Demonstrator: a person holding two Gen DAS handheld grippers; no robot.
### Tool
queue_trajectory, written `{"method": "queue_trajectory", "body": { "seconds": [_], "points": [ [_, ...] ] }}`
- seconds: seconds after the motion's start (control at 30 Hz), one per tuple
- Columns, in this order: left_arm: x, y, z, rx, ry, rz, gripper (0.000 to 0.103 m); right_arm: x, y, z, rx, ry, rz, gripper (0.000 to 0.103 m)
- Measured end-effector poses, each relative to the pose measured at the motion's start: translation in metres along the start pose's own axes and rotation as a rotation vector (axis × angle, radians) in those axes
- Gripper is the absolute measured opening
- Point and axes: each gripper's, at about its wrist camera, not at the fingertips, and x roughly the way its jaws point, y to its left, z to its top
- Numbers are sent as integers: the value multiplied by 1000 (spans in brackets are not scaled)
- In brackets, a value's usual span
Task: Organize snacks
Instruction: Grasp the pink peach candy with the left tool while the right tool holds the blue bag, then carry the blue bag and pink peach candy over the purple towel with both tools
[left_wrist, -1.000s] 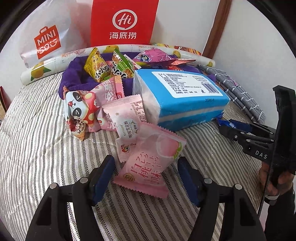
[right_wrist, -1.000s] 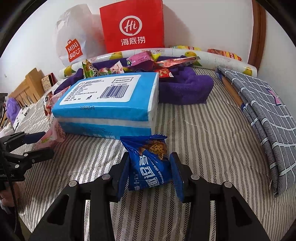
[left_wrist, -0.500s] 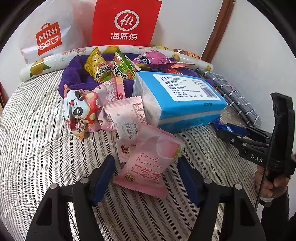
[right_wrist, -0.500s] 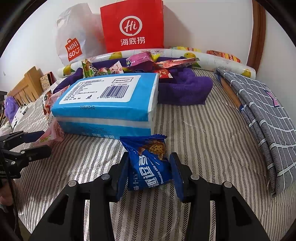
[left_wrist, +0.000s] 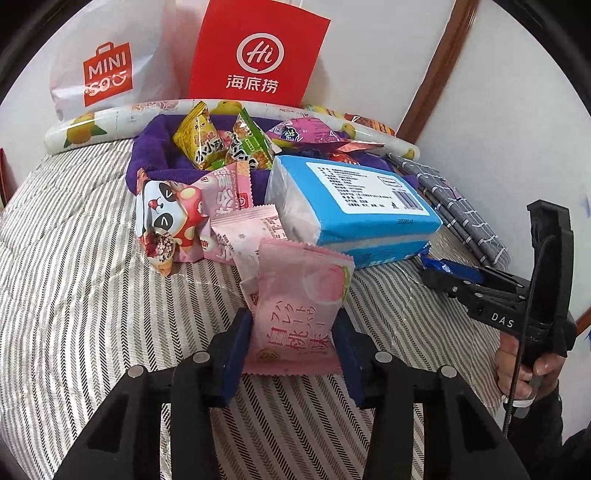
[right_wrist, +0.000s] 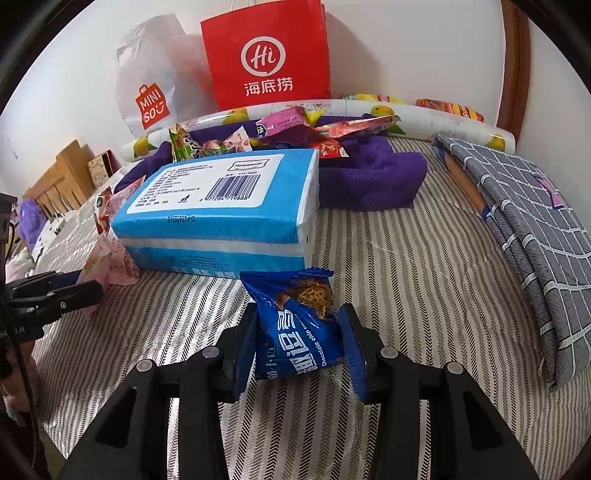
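Observation:
My left gripper (left_wrist: 291, 326) is closing its jaws, and the blue pads press both sides of a pink peach snack packet (left_wrist: 301, 291), which stands tilted up off the striped bedcover (left_wrist: 74, 295). My right gripper (right_wrist: 299, 323) is shut on a blue chocolate-chip cookie packet (right_wrist: 295, 343) just in front of the blue tissue pack (right_wrist: 221, 206). More pink packets (left_wrist: 247, 229) and a panda packet (left_wrist: 162, 214) lie beyond the left gripper. A purple towel nest (left_wrist: 147, 155) at the back holds several snack packets.
A red paper bag (left_wrist: 258, 55) and a white shopping bag (left_wrist: 107, 74) lean on the wall behind a lemon-print roll (left_wrist: 88, 129). A folded grey checked cloth (right_wrist: 535, 229) lies along the right. A hand (left_wrist: 524, 365) holds the right gripper.
The left jaws have closed in onto the pink peach packet, which now stands more upright between the pads. The right gripper and its blue packet have not moved.

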Motion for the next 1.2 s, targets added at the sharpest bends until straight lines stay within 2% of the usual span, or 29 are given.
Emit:
{"method": "queue_trajectory", "body": {
  "seconds": [0.43,0.63,1.1,1.2],
  "points": [
    [-5,6,1,-27,-27,-45,42,-6,4,-2,-26,0,32,42],
    [-13,5,-1,-10,-69,-86,42,-16,12,-6,-43,-7,63,42],
    [-17,4,-1,-11,-83,-96,42,-47,45,-11,-46,-43,87,42],
    [-17,3,-2,-13,-76,-68,42,-54,49,-9,-43,-52,98,42]
  ]
}}
